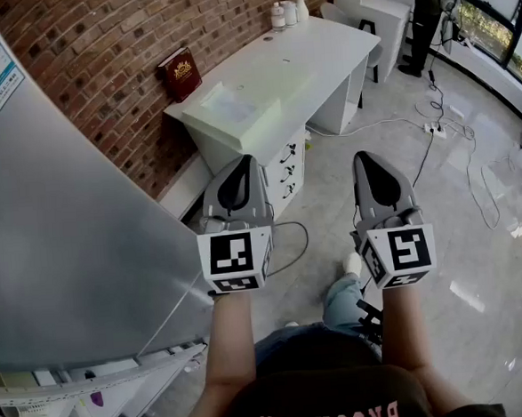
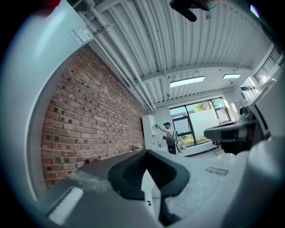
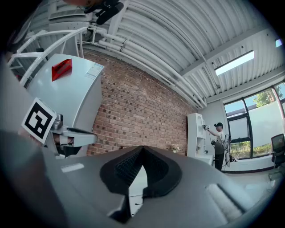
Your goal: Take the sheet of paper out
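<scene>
Short of the white desk (image 1: 321,52), left gripper (image 1: 246,160): jaws clenched tip to tip, nothing between them, aimed at the desk's near end.
Right gripper (image 1: 362,155): jaws clenched, empty, beside the left one, equally short of the desk.
Sheet of paper (image 1: 227,103): flat on the desk's near end, apart from both grippers.
Red book (image 1: 180,73): propped at the desk's wall-side edge, just beside the sheet.
Brick wall (image 1: 116,44): directly behind the desk.
</scene>
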Action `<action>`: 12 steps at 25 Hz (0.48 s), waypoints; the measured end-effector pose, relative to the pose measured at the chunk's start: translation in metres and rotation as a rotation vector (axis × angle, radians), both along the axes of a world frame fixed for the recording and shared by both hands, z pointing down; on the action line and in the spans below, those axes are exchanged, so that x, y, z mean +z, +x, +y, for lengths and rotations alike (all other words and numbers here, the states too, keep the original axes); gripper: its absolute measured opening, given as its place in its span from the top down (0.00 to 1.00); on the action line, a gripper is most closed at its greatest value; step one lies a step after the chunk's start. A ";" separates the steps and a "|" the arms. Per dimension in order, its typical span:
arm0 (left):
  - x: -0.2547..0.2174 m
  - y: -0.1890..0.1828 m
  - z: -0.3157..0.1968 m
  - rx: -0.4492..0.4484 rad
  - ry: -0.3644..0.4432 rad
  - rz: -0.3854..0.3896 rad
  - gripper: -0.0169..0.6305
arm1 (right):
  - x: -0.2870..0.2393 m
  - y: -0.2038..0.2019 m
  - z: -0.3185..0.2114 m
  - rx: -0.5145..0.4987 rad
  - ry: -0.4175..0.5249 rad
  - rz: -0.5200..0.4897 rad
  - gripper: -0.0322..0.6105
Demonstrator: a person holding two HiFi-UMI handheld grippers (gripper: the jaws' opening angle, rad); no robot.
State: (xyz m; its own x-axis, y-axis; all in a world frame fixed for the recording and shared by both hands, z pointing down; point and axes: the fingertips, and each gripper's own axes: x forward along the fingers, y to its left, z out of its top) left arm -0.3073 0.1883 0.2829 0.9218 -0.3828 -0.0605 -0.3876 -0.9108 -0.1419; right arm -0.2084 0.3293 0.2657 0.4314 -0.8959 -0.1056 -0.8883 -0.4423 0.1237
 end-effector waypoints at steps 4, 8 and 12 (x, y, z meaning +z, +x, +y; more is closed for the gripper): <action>-0.002 0.026 -0.013 -0.013 0.002 0.009 0.97 | 0.000 0.027 -0.013 -0.012 0.008 0.003 0.95; 0.000 0.059 -0.025 -0.033 -0.009 -0.001 0.97 | 0.005 0.063 -0.024 -0.030 0.003 -0.022 0.95; 0.003 0.097 -0.035 -0.057 -0.024 -0.013 0.97 | 0.007 0.104 -0.035 -0.052 -0.007 -0.036 0.95</action>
